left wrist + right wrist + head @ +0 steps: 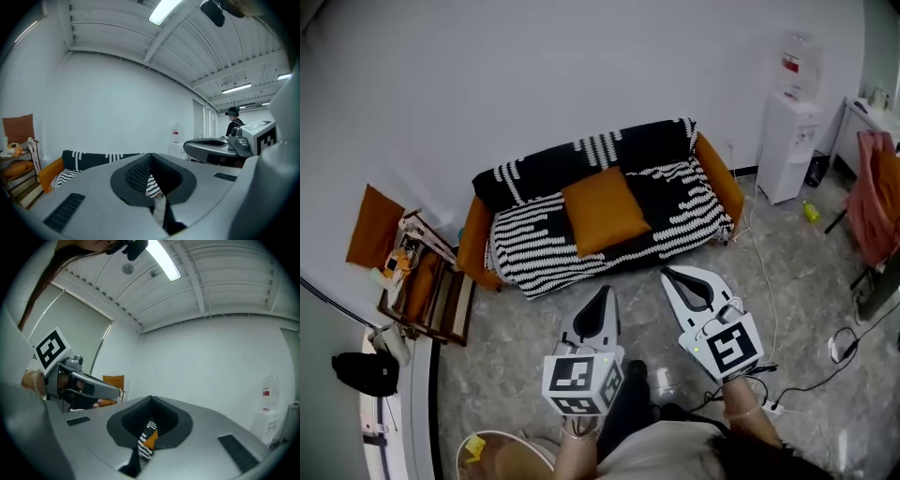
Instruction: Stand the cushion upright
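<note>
An orange cushion (605,211) lies flat, tilted back on the seat of a sofa (516,248) covered with a black-and-white striped throw. Both grippers hover over the stone floor in front of the sofa, well short of the cushion. My left gripper (606,292) is shut and empty, pointing at the sofa's front edge. To its right, my right gripper (668,274) is also shut and empty. In the right gripper view a sliver of orange cushion (151,440) and striped throw shows through the notch of the shut jaws (151,398). The left gripper view shows the sofa (79,161) beyond its shut jaws (151,154).
A white water dispenser (789,141) stands right of the sofa. A wooden rack (427,286) with another orange cushion (373,225) stands at the left. A red garment (877,192) hangs at the far right. Cables (769,281) trail over the floor; a black bag (364,372) lies lower left.
</note>
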Available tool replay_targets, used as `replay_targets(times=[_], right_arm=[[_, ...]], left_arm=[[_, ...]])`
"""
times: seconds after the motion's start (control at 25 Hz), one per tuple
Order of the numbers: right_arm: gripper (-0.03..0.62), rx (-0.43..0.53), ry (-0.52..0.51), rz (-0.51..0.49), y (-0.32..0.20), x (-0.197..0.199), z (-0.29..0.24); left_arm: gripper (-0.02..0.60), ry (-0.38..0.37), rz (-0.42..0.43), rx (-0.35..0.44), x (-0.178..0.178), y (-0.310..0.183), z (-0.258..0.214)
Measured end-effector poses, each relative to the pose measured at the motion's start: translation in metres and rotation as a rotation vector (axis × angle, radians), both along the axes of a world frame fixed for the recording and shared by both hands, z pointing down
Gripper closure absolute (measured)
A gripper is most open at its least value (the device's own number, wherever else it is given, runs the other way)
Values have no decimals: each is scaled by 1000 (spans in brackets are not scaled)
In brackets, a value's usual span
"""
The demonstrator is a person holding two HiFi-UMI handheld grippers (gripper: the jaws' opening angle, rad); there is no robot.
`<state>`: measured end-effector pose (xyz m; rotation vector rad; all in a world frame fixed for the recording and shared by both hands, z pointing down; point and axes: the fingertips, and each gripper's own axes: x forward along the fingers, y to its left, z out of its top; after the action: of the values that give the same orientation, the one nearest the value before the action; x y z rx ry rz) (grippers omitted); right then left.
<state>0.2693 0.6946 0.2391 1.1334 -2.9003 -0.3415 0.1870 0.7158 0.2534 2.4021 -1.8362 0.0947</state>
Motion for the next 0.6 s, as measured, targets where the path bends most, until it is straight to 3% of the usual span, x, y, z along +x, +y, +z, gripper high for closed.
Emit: replay_targets(times=[0.6], right_arm=[[588,-60,26,71,-132,-69,19]], left_arm=[[561,8,57,-4,-73,-134,5]])
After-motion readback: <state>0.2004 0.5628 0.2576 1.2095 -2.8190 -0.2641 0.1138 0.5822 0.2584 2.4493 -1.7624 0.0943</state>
